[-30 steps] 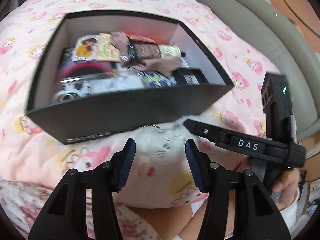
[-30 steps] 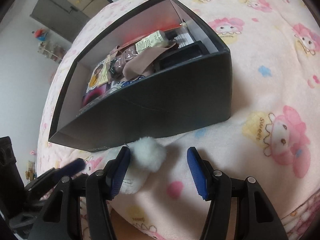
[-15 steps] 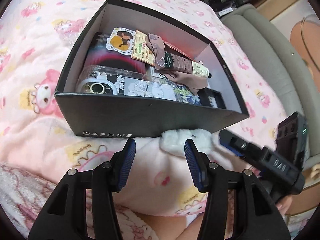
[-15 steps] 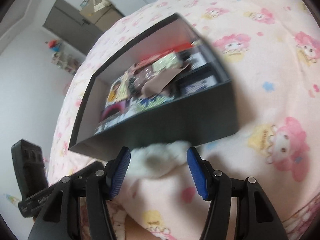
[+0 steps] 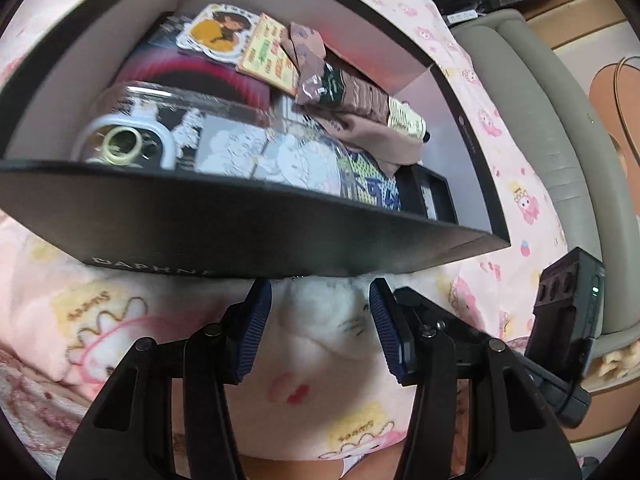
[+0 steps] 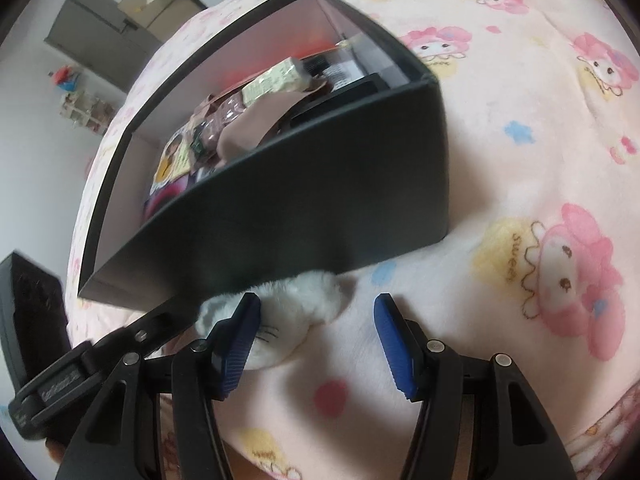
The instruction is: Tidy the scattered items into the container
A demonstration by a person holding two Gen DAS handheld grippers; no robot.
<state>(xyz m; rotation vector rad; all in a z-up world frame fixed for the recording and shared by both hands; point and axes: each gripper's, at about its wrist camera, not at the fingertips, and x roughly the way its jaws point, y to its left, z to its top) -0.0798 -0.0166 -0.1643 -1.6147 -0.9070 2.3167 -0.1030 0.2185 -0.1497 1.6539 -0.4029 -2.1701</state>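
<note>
White, fluffy plush toy (image 5: 320, 316) lies on the pink cartoon-print fleece blanket (image 5: 80, 312), touching the black cardboard box (image 5: 240, 232)'s near wall, between my left claw (image 5: 318, 330)'s spread ribbed blue pads. My right claw (image 6: 316, 344) gapes empty beside it. Squashy fur could slip out, or I may snag the fleece.

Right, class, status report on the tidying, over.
Both hand-held grippers open, left straddling plush, right beside it. Plush against box wall, outside. Nothing blocking.
</note>
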